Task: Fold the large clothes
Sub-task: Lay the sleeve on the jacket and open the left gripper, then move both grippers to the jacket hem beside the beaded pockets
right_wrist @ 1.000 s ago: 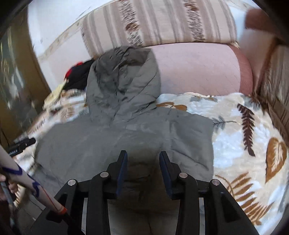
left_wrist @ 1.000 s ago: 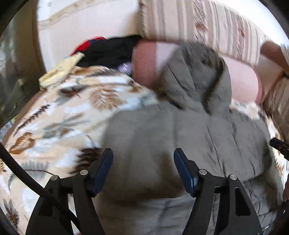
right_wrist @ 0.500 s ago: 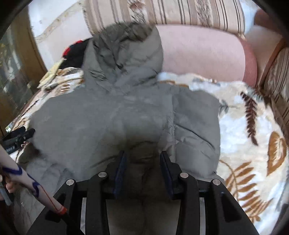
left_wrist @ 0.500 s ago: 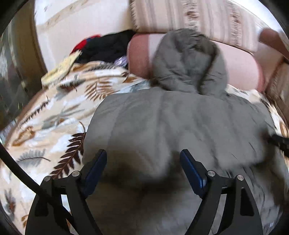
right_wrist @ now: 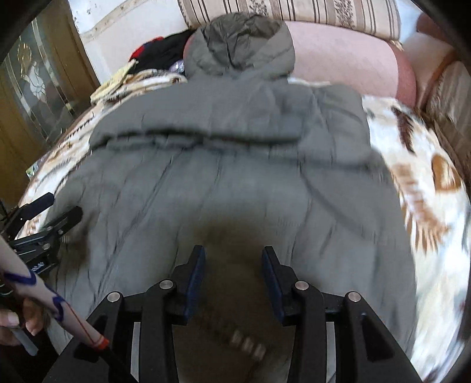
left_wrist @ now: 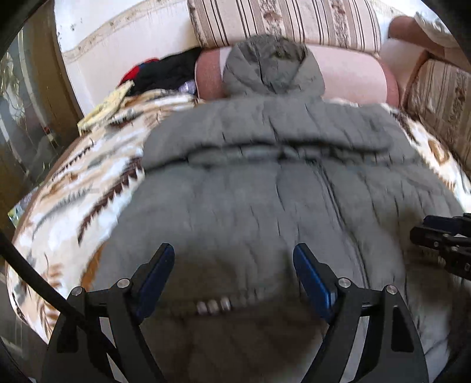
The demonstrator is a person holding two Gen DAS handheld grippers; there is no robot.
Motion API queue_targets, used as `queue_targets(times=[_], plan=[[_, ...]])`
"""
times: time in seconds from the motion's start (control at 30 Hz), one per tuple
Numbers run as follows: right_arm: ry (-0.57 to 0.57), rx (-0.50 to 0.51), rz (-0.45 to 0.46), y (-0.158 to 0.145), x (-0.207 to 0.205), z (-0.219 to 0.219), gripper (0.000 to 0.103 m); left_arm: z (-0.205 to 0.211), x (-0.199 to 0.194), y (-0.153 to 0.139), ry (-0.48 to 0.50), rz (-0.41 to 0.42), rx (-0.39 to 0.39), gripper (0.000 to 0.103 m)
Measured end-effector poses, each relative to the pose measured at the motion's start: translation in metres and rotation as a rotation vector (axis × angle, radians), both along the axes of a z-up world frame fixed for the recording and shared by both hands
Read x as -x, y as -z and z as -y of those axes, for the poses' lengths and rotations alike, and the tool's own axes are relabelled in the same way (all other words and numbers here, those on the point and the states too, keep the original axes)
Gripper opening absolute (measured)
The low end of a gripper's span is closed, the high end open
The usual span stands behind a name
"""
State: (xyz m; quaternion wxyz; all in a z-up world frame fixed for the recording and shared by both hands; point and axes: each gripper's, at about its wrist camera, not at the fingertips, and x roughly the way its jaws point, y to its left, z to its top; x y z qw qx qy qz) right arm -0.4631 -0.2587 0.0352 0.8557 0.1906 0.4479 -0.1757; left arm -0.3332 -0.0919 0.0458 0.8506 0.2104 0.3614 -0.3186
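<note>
A grey hooded puffer jacket (left_wrist: 265, 176) lies spread on the sofa's leaf-patterned blanket (left_wrist: 88, 176), its hood (left_wrist: 270, 70) against a pink bolster. It also fills the right wrist view (right_wrist: 235, 165). My left gripper (left_wrist: 232, 271) is open and wide, low over the jacket's near part. My right gripper (right_wrist: 232, 274) is open with a narrower gap, over the jacket's near part too. Neither holds cloth. The right gripper shows at the right edge of the left wrist view (left_wrist: 441, 238); the left gripper shows at the left of the right wrist view (right_wrist: 44, 224).
A pink bolster (left_wrist: 353, 73) and striped back cushions (left_wrist: 279, 20) stand behind. A pile of black, red and yellow clothes (left_wrist: 153, 76) lies at the far left. A wooden glass door (right_wrist: 35, 88) stands left. A striped armrest (left_wrist: 441, 103) is at right.
Both grippers have moved forward and down over the jacket, which now fills more of each view. The left gripper's jaws have opened wider. The jacket lies flatter.
</note>
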Motion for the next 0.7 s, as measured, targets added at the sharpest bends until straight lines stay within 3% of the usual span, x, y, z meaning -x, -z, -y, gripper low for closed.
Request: queue_targets(times=[0.1,0.17,0.5,0.7], plan=[[0.012,0.033,-0.012,0.006,0.011,-0.018,0.056,-0.005,0.007,0.017,-0.016,-0.03,-0.004,0.082],[0.012,0.055,-0.021,0.012,0.013,-0.024,0.058,-0.006,0.008,0.024,-0.022,-0.03,0.003,0.082],[0.071,0.037,0.046,-0.006,0.039,-0.038,0.058,-0.017,0.02,0.017,-0.025,-0.034,0.03,0.082],[0.088,0.062,-0.002,0.0,0.047,-0.044,0.058,-0.019,0.031,0.018,-0.018,-0.033,0.029,0.082]])
